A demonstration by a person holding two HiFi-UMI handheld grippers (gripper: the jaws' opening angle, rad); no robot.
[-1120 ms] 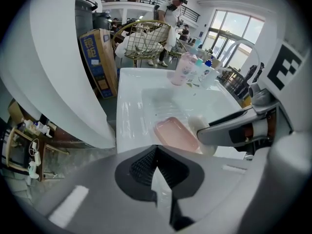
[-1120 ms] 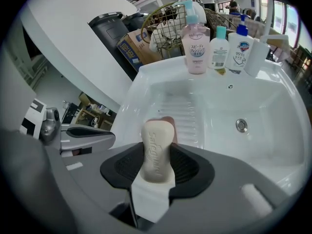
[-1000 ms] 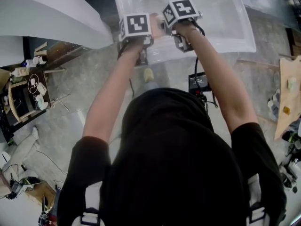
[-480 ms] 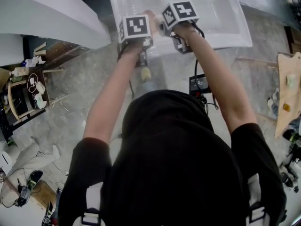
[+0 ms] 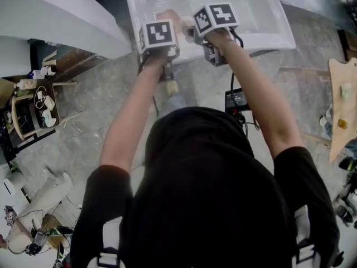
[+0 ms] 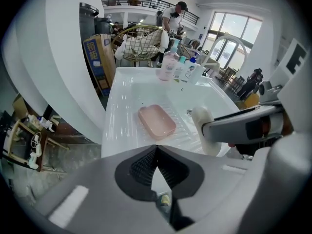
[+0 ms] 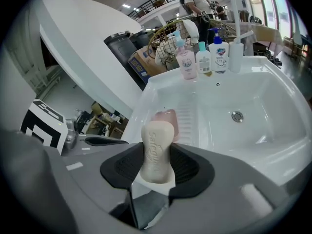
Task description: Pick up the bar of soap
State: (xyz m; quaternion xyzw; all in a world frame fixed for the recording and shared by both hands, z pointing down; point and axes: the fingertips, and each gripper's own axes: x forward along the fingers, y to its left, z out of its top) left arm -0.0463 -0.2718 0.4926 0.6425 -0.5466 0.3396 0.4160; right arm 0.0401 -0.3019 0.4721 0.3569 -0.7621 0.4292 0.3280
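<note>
At the far left of the left gripper view, a curved white wall runs beside a white sink [image 6: 121,99]. The left gripper [image 6: 155,148] sits at bottom centre with its ribbed pads pressed together at the tips and nothing between them. Just beyond it, a pink soap dish [image 6: 156,121] lies empty on the sink's ribbed drainboard, a little left of the basin.

In the head view both grippers are held side by side at top centre, over the sink's near rim, on the person's outstretched arms.

In the right gripper view the right gripper [image 7: 156,164] stands well open but clamped on the bar of soap [image 7: 156,143]. The bar is cream-coloured with raised lettering down its face. It stands on end between the two dark pads, lifted clear of the sink, and part of the dish shows just behind it. From the left gripper view the same bar shows at centre right, white and rounded, nipped in that gripper.

Right of the soap the basin opens out, with its drain [image 7: 237,116] at centre right. A row of bottles [image 7: 187,58] stands along the sink's back edge, at upper centre.
</note>
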